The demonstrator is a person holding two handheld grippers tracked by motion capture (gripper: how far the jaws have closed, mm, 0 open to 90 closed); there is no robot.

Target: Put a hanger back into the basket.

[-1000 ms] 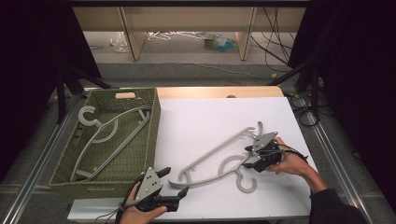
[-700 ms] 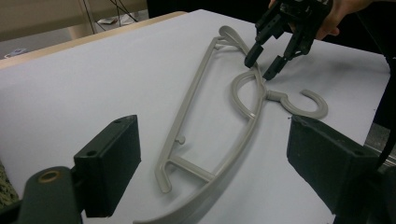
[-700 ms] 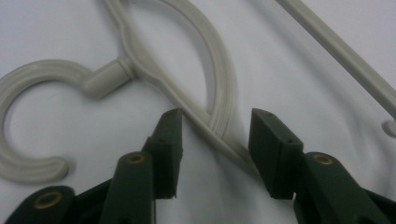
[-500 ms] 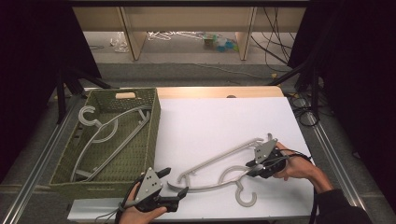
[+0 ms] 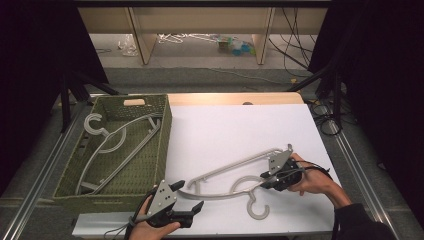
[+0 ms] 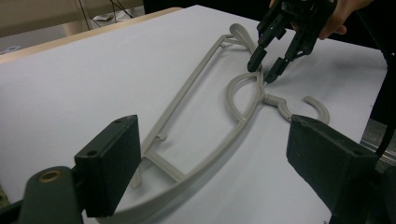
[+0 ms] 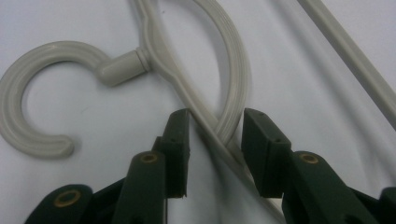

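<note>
A grey plastic hanger (image 5: 235, 166) lies flat on the white table top, its hook toward the near edge. My right gripper (image 5: 264, 181) is shut on it where the shoulder arm meets the inner loop, just beside the hook's neck (image 7: 121, 65). Its jaws have just been closing, and in the right gripper view (image 7: 217, 126) they flank and press that crossing. My left gripper (image 5: 191, 196) rests at the near edge by the hanger's left end. It stands open, and in the left gripper view (image 6: 212, 135) the hanger (image 6: 187, 93) lies beyond its wide jaws, with the right gripper (image 6: 265, 71) farther off.
A green woven basket (image 5: 162, 145) stands on the left of the table and holds another grey hanger (image 5: 115, 145). Beyond the table are a floor with cables and wooden furniture legs. Dark curtains hang on both sides.
The right gripper's jaws closed on the hanger near its hook. The hanger and the right hand shifted a little toward the near right edge. The left gripper stayed where it was.
</note>
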